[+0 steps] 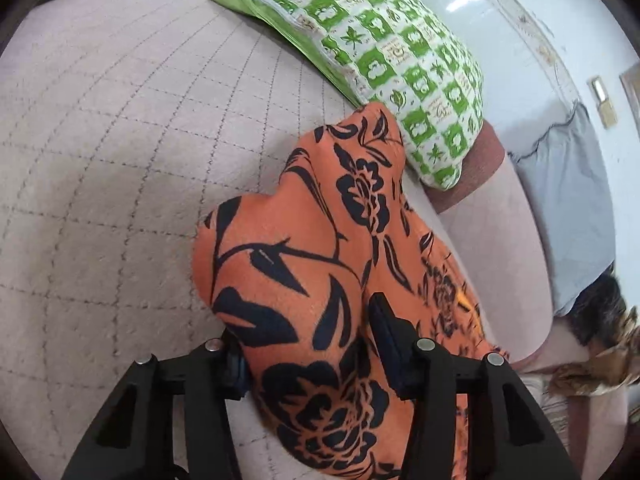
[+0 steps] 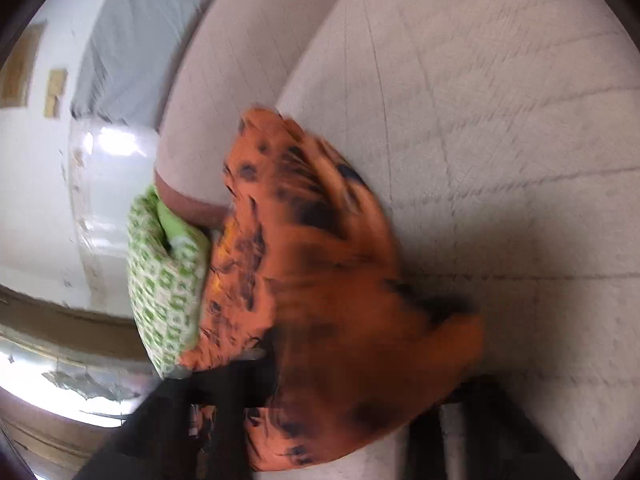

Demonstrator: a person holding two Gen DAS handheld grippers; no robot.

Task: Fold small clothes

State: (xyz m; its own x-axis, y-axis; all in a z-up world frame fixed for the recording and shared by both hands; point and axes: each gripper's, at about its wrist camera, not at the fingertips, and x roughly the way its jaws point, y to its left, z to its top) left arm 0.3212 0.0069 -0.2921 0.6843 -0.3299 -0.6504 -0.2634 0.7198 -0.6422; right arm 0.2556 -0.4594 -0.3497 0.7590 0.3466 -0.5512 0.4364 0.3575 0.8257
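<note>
On the quilted bed [image 1: 120, 160], the orange floral garment [image 1: 320, 248] is clamped by both the left tool [image 1: 308, 344] and the right tool [image 2: 352, 392], its long axis running away toward the green pillow [image 1: 384, 56].

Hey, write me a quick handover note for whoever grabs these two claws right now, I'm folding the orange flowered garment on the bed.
Left claw: closed on a bunched fold of the orange flowered garment, fingers pressing it from both sides.
Right claw: that view is blurred; the garment drapes over its fingers, and it appears to be gripping the cloth.
Garment: bunched and partly lifted over the quilted bedcover, its far end beside the green patterned pillow.
Done: both claws have hold of it.
Left: no neat fold shows yet; spread it flat, fold it, set it down.
</note>
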